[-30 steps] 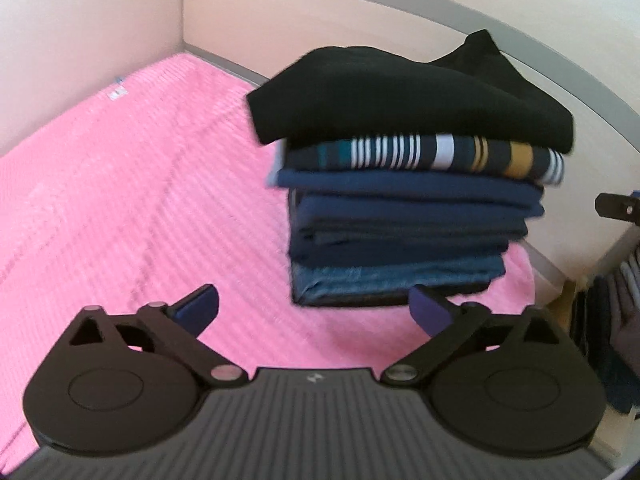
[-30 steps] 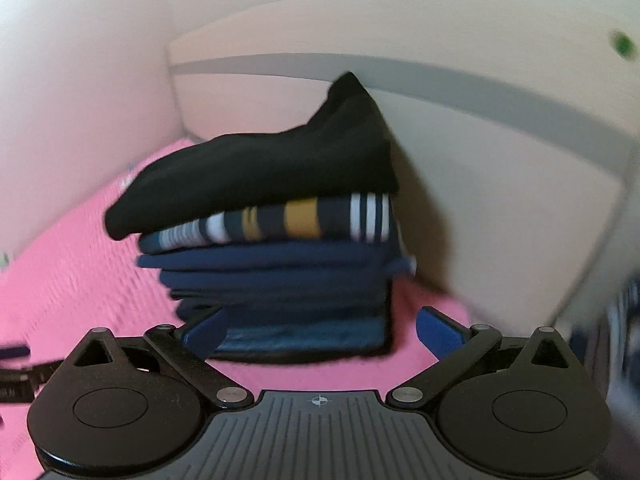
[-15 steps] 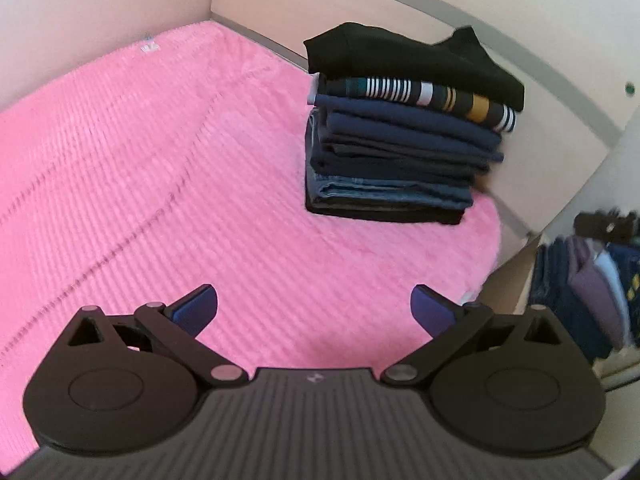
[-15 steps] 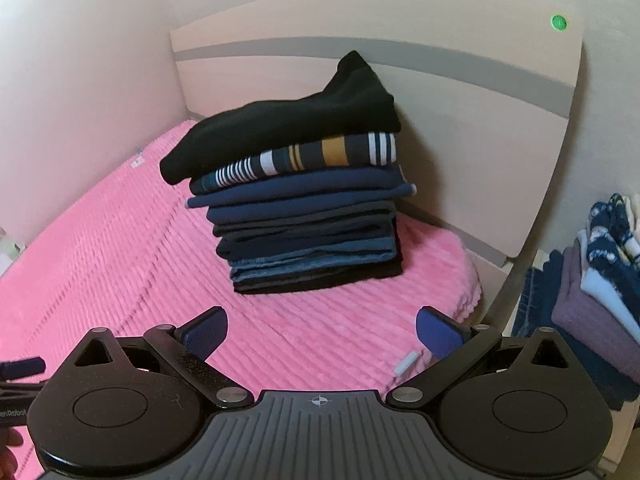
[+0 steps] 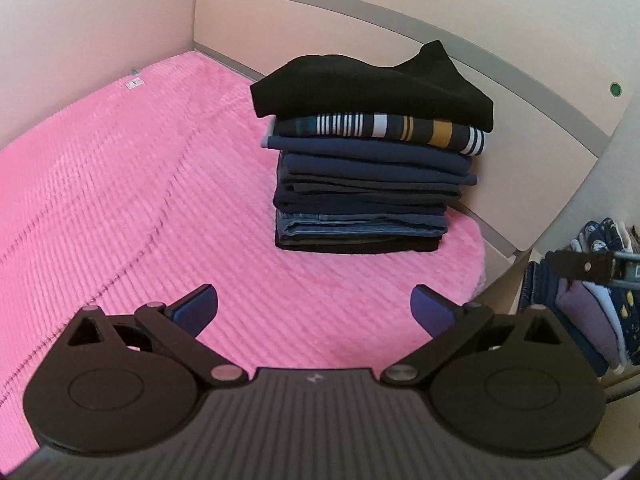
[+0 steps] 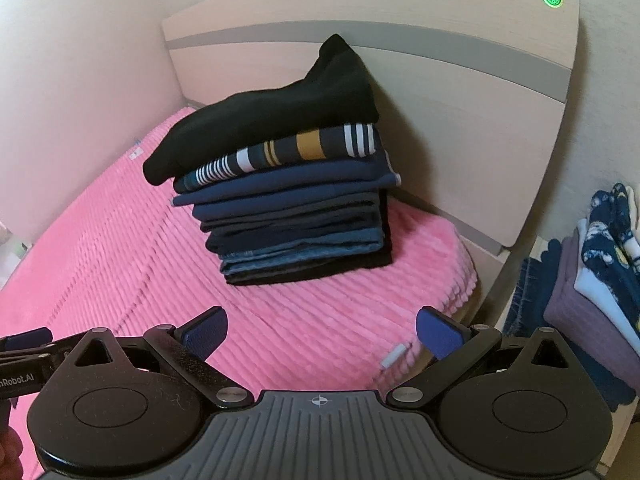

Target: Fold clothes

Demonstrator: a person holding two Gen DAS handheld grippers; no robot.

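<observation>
Now both hand-held grippers, left (image 5: pixel 314 306) and right (image 6: pixel 322 328), hang apart, empty, near the folded stack (image 5: pixel 372 160); fetch next garment (image 6: pixel 592 264), right of stack, without nudging it.

"nRobot.AI", cut off at frame edge, on left gripper (image 6: pixel 24 346) body.

Matte black left gripper (image 5: pixel 314 310) and right gripper (image 6: pixel 322 330): round pivot discs, triangular cut-outs, silver screws, blue pads (image 6: pixel 206 330), ribbed grey body with small centre mark. White "nRobot.AI" lettering along one side.
</observation>
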